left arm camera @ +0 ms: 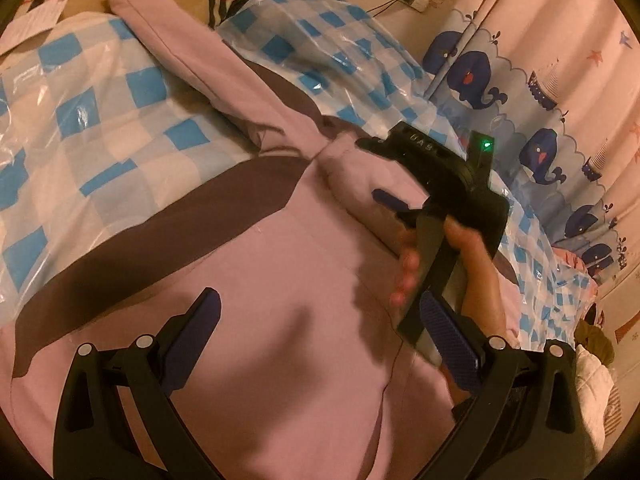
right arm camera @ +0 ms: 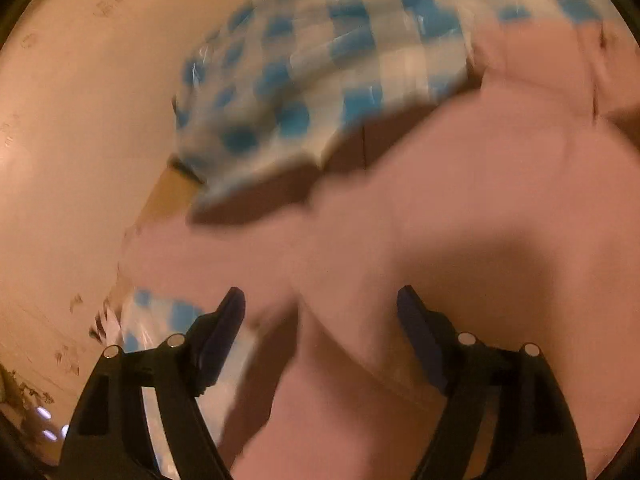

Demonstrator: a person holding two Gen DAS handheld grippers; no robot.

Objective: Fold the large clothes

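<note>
Left gripper (left arm camera: 320,336): jaws apart, empty, above the pink garment (left arm camera: 280,280). Right gripper (right arm camera: 320,332): jaws apart, nothing clamped, blurred.

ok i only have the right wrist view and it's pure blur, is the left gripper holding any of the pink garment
Observer: No. The left gripper hangs open above the pink garment; its pads press on nothing.
Operator: where's a sleeve
Observer: One sleeve lies stretched out across the checked cover, running toward the top left of the left wrist view.
Operator: anything beyond the cover on the right
Observer: A curtain printed with whales hangs there.
</note>
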